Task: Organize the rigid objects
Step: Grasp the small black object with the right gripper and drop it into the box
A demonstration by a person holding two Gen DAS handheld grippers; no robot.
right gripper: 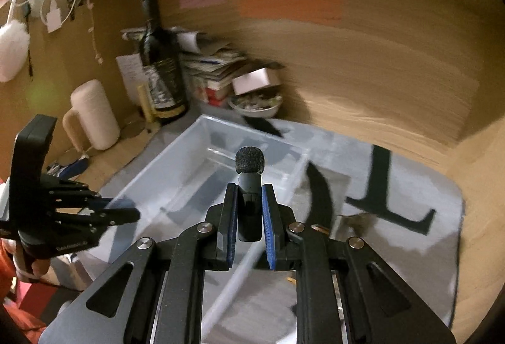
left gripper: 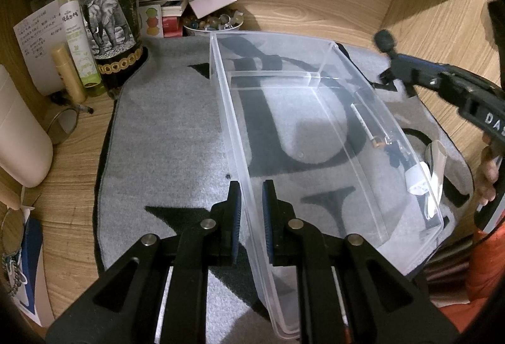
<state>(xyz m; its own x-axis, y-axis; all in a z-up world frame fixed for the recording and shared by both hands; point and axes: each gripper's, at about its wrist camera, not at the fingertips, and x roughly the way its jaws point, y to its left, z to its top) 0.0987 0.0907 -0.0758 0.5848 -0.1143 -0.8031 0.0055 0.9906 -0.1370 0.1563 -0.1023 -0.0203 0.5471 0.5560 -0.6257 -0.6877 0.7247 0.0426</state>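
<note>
A clear plastic organizer bin (left gripper: 318, 66) with dividers lies on a grey mat (left gripper: 164, 135); it also shows in the right wrist view (right gripper: 202, 135). My left gripper (left gripper: 251, 195) is shut on the bin's near-left wall. My right gripper (right gripper: 249, 195) is shut on a small microphone (right gripper: 249, 164) with a black foam head and holds it above the bin's right side; the microphone also shows in the left wrist view (left gripper: 385, 41). Small items, a white plug (left gripper: 417, 180) and a thin pen-like piece (left gripper: 366, 129), lie in the bin's right compartment.
A dark wine bottle (left gripper: 107, 12), a green spray bottle (left gripper: 79, 38), a gold tube (left gripper: 68, 72), papers and a bowl of small stones (left gripper: 214, 22) crowd the back left corner. A white jug (right gripper: 94, 113) stands left. Wooden walls enclose the desk.
</note>
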